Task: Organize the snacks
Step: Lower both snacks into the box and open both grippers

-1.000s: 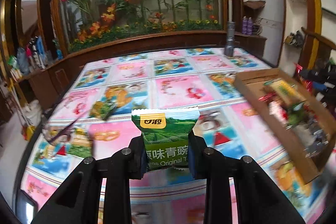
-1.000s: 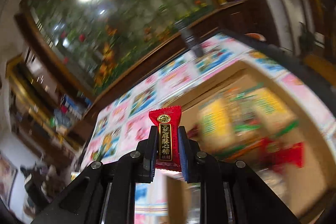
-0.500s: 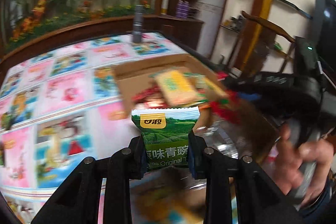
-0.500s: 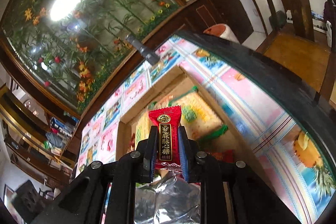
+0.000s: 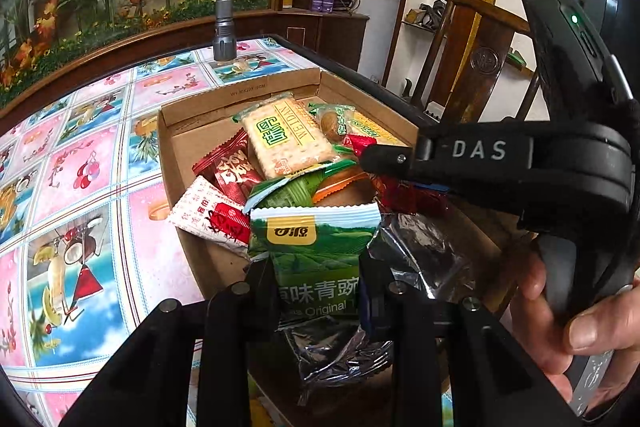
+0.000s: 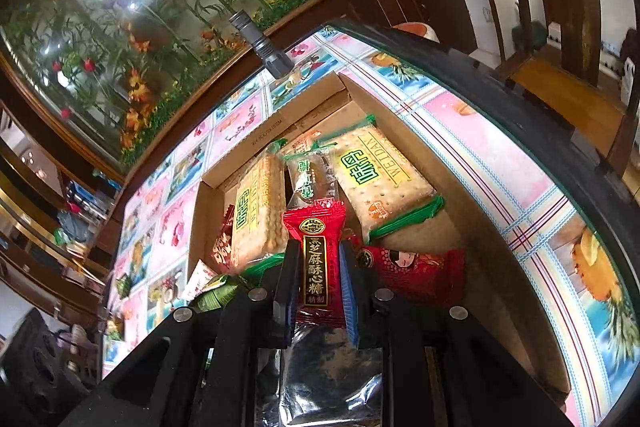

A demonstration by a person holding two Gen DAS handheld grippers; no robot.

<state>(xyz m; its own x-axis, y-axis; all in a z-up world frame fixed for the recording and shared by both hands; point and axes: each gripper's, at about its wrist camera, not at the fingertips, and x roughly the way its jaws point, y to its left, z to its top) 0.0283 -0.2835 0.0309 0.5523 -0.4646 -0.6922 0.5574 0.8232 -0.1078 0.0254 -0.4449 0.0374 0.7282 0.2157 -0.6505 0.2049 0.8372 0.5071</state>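
Green snack packet sits clamped between left tongs, above box.

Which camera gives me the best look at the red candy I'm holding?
The right wrist view: the red candy stands upright between the right gripper's fingers, label readable. In the left wrist view that gripper shows side-on and hides it.

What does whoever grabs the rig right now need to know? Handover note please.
Left gripper: shut on the green pea snack packet, poised over the near end of the cardboard box.
Right gripper: shut on the red sesame candy, also over the box.
Done: box already holds cracker packs, red wrappers and a silver foil pack.
Left: release both packets into the box; at least one small packet is on the tablecloth beyond the box.
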